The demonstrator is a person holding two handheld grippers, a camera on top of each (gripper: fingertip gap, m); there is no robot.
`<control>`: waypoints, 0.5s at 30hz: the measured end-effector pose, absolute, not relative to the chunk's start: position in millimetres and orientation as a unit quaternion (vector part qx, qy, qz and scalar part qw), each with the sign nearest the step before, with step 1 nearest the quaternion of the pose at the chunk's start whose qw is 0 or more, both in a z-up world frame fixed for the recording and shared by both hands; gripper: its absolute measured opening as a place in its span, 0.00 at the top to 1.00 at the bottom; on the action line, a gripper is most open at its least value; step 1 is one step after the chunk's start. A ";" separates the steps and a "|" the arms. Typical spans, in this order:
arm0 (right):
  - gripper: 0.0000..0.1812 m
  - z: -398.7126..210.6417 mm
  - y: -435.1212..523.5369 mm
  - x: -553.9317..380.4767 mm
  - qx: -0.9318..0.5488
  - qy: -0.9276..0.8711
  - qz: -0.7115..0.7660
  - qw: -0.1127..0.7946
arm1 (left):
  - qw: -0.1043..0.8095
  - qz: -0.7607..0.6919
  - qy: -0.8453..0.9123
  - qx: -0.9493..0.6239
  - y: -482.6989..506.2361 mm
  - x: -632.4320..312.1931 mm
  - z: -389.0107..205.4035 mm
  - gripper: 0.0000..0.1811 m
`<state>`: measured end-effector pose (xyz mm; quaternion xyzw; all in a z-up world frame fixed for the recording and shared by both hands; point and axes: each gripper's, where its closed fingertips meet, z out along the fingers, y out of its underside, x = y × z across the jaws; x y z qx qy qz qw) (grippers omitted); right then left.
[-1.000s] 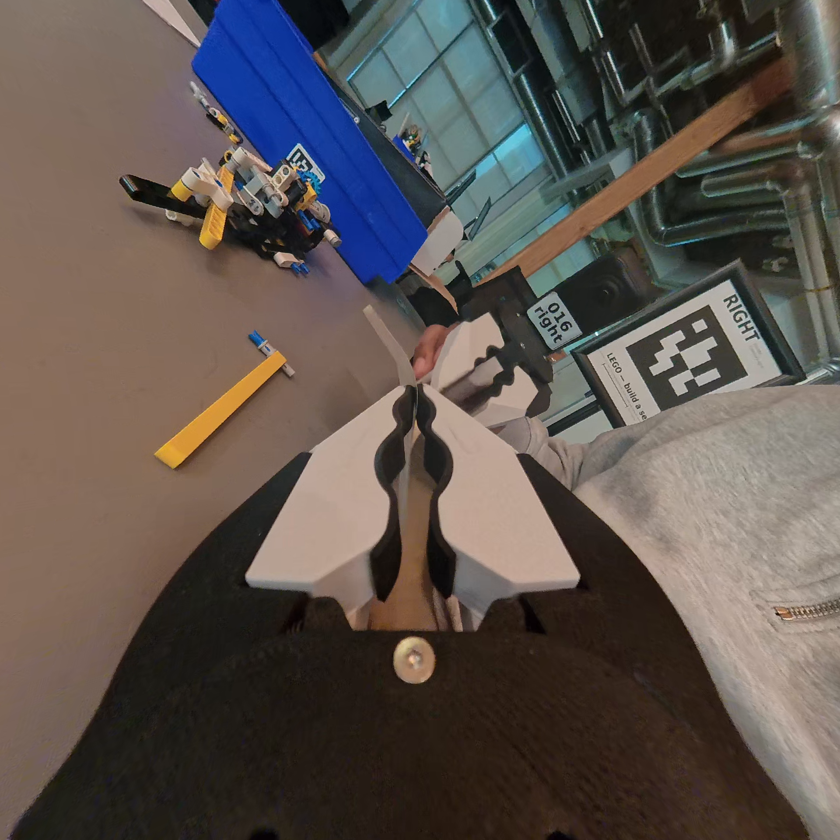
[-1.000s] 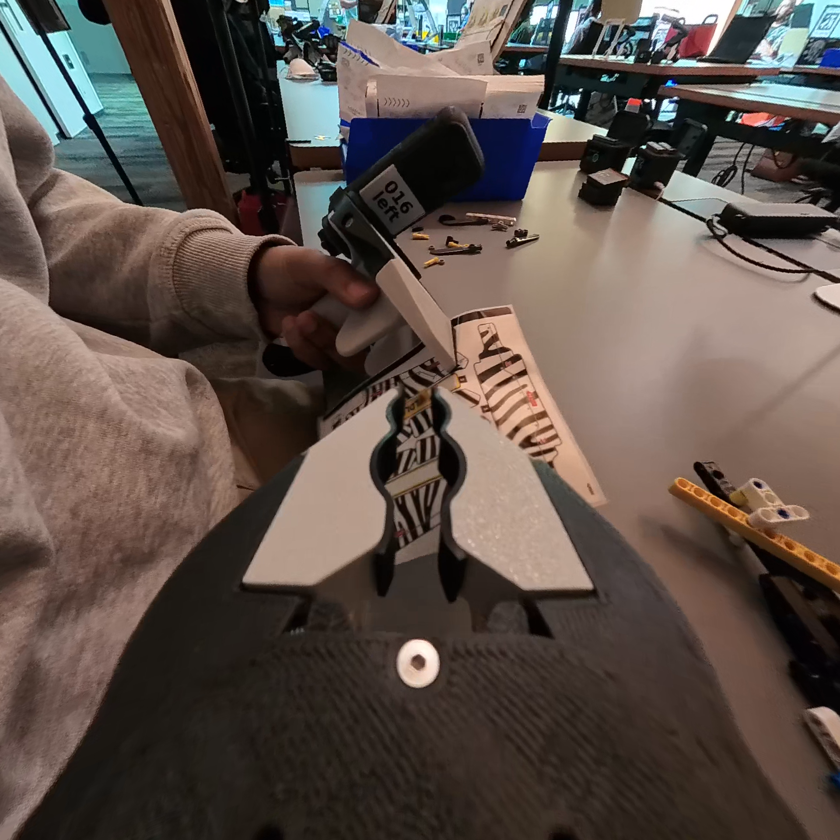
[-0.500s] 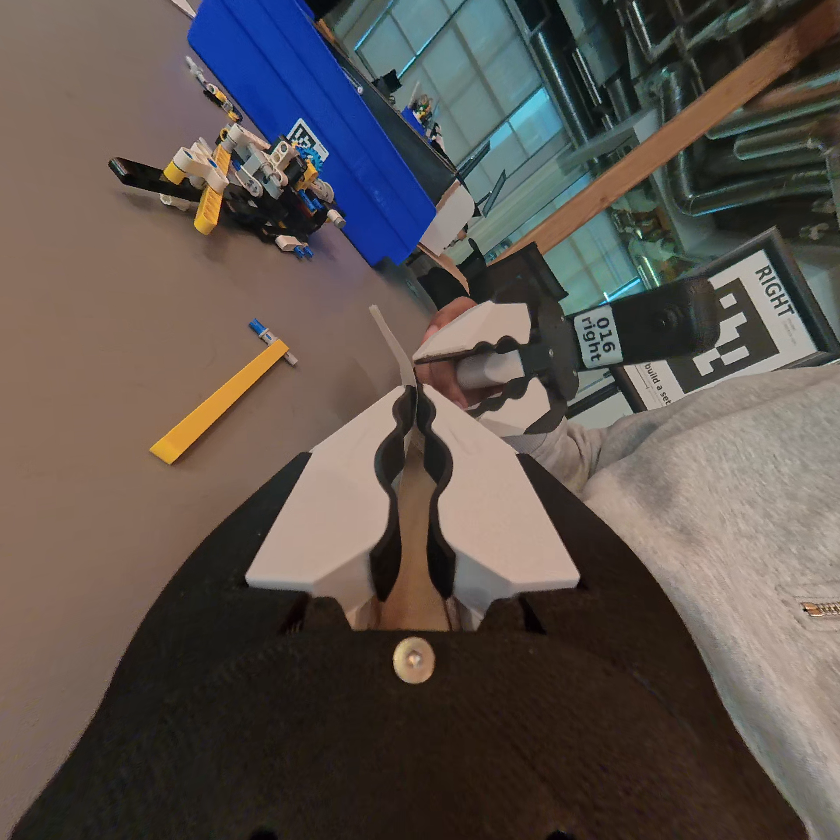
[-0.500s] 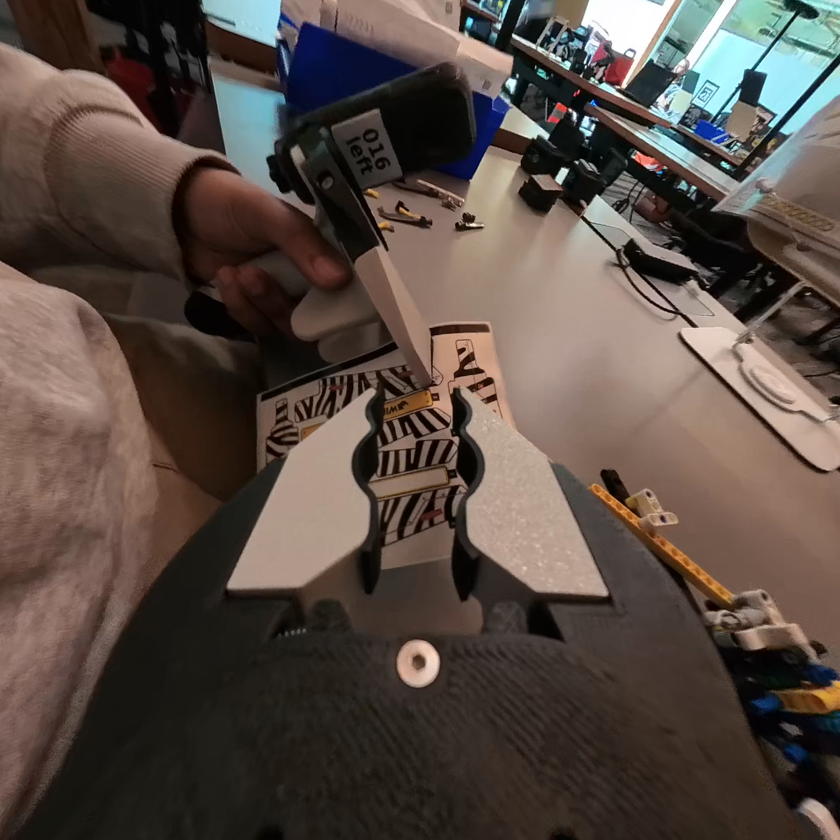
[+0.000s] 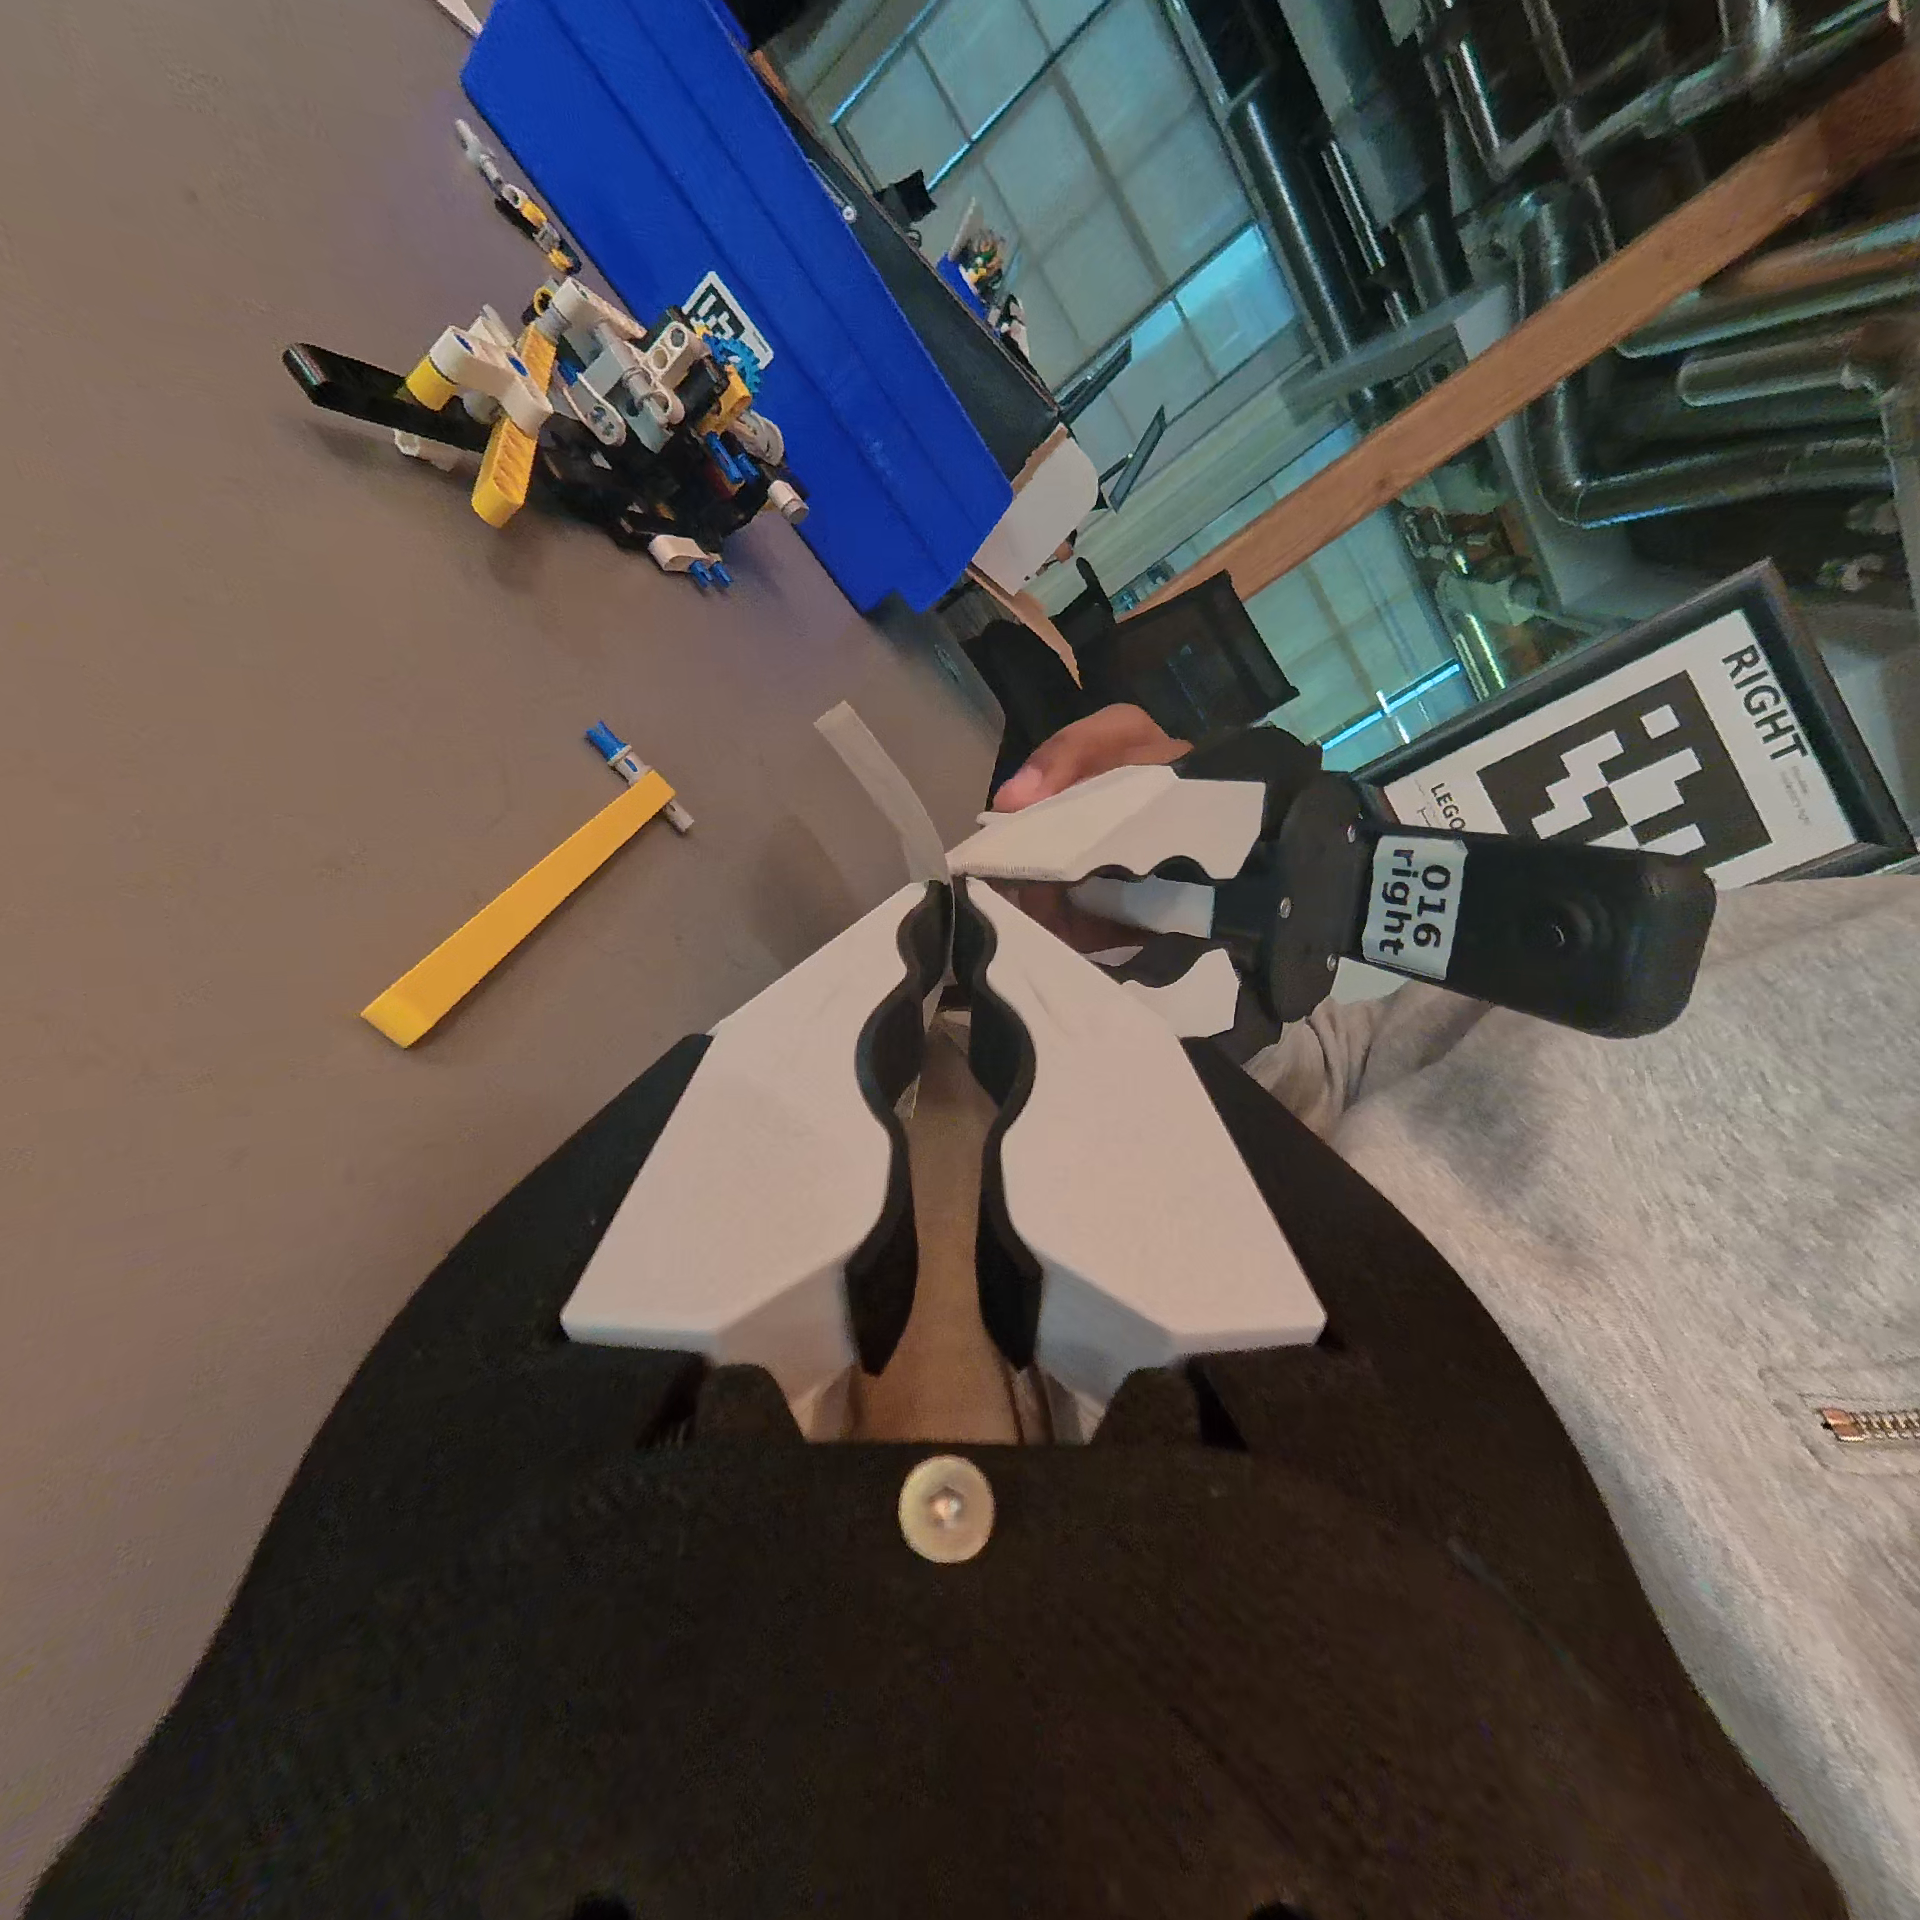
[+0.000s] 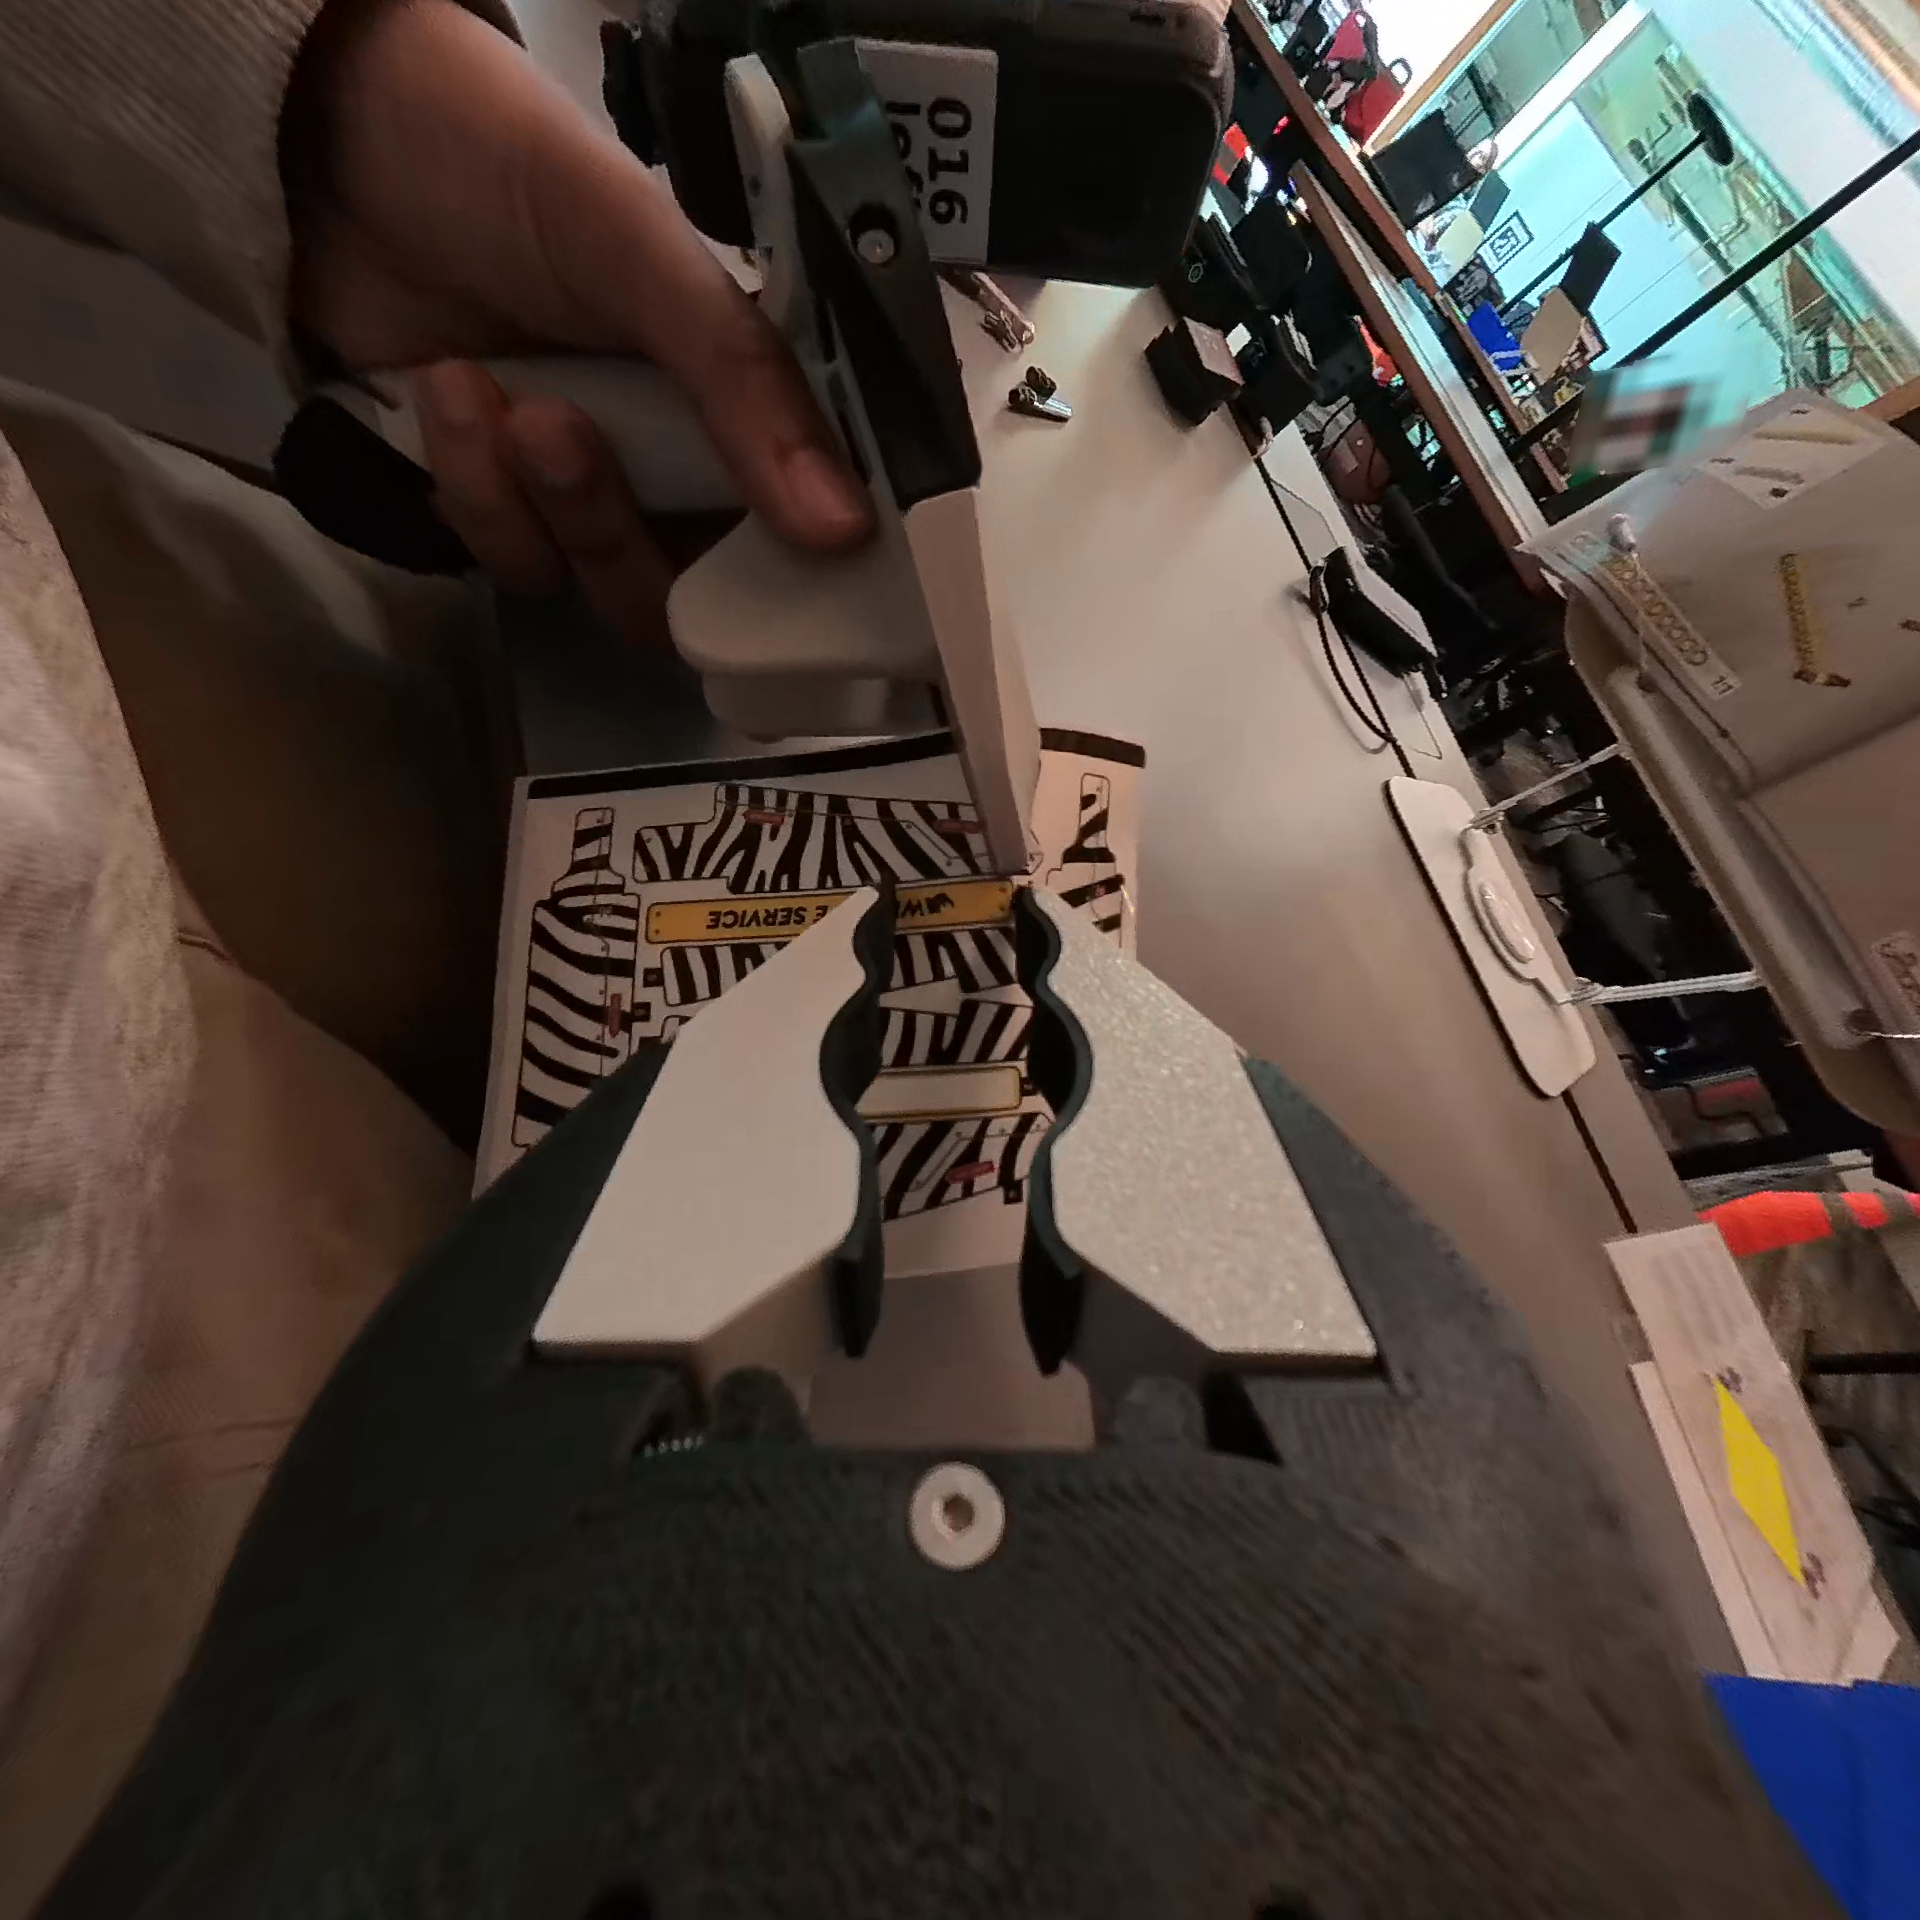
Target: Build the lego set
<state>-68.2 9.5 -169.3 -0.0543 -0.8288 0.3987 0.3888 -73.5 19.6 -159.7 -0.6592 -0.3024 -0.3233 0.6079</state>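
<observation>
My left gripper (image 5: 948, 894) is shut on the edge of a sticker sheet (image 5: 883, 790), which shows edge-on and curls upward above the table edge. In the right wrist view the sheet (image 6: 748, 852) has zebra stripes and yellow strips, and the left gripper (image 6: 1013, 857) pinches its far right part from above. My right gripper (image 6: 951, 904) is open, its tips over a yellow sticker on the sheet. It also shows in the left wrist view (image 5: 1039, 894), jaws apart beside the sheet. The half-built lego model (image 5: 582, 416) and a yellow beam (image 5: 520, 914) with a blue pin lie on the table.
A blue bin (image 5: 727, 260) stands behind the model. A framed sign (image 5: 1621, 758) is at the right. Small loose parts (image 6: 1039, 400), a black cable block (image 6: 1361, 603), a white pad (image 6: 1486, 904) and an open booklet (image 6: 1714, 582) are on or beside the table. Both grippers' tips are close together, under 4 cm apart. The half-built lego model (image 5: 582, 416) is about 20 cm from both grippers' fingertips.
My right gripper has opened wider, swung round and moved in close over the sticker sheet. My left gripper keeps its hold on the sheet and has barely moved.
</observation>
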 end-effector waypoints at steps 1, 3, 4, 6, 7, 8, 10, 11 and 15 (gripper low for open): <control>0.89 -169.4 9.6 -68.2 -0.053 -0.829 0.397 0.390 | 0.607 -0.324 -0.303 -0.659 19.7 -73.6 -159.8 1.00; 0.90 -169.6 9.8 -67.8 -0.051 -0.830 0.394 0.392 | 0.607 -0.322 -0.305 -0.660 19.8 -74.0 -160.3 1.00; 0.91 -169.4 9.9 -67.7 -0.051 -0.830 0.394 0.392 | 0.606 -0.321 -0.306 -0.660 19.9 -74.2 -160.7 1.00; 0.95 -168.5 9.5 -66.2 -0.050 -0.830 0.398 0.388 | 0.606 -0.321 -0.307 -0.660 19.9 -74.7 -161.0 1.00; 0.97 -168.2 9.0 -65.0 -0.050 -0.830 0.402 0.383 | 0.606 -0.321 -0.307 -0.659 19.8 -74.8 -160.8 1.00; 0.99 -168.2 8.6 -64.1 -0.052 -0.831 0.405 0.378 | 0.607 -0.322 -0.307 -0.659 19.8 -74.8 -160.6 1.00; 1.00 -168.9 8.1 -62.9 -0.055 -0.833 0.410 0.368 | 0.608 -0.322 -0.307 -0.658 19.5 -75.0 -160.3 1.00; 1.00 -169.3 7.9 -62.6 -0.056 -0.833 0.412 0.364 | 0.608 -0.322 -0.307 -0.658 19.6 -75.0 -160.3 1.00; 1.00 -170.3 7.9 -62.1 -0.062 -0.836 0.416 0.353 | 0.607 -0.321 -0.308 -0.658 19.6 -75.3 -160.4 1.00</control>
